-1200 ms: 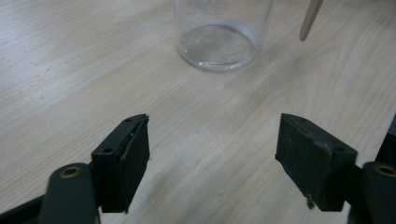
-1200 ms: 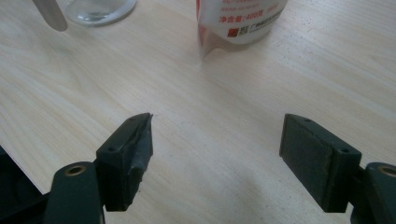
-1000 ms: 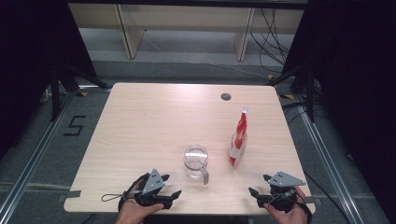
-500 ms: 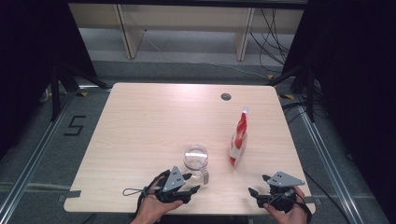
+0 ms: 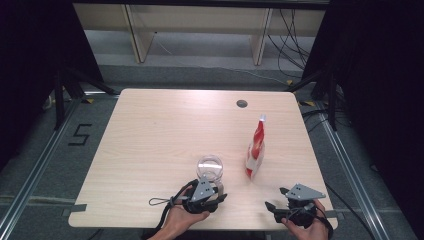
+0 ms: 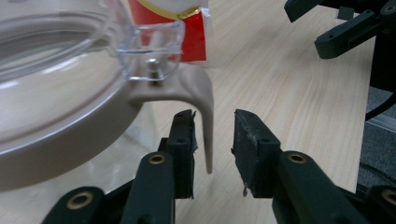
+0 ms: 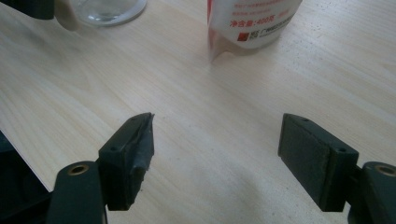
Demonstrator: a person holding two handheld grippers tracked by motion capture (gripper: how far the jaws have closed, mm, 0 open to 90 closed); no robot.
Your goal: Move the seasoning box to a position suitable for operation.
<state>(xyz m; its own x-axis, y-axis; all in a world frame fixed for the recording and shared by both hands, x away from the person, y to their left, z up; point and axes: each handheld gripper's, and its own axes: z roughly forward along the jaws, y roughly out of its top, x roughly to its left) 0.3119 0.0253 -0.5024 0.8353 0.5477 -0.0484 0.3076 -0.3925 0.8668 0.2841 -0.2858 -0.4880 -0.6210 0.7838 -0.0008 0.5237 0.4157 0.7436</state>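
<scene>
Since the earlier frames the left gripper (image 6: 212, 140) has been sliding in to the glass jug (image 5: 210, 168), its jaws closing around the beige handle (image 6: 205, 112) (not yet pinching). The right gripper (image 7: 217, 154) is waiting unclenched near the red-and-white pouch (image 5: 255, 148), mid-table.

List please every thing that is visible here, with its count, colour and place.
jug: 1, clear glass with beige band and handle, near front edge of table, left of pouch
pouch: 1, red and white, upright, right of jug
table: 1, light wood
hole: 1, dark, far right part of table
left tool: 1, black, jaws just closing around jug handle, right pad not yet touching
right tool: 1, black, open over bare table, front right
hands: 2, at front edge
</scene>
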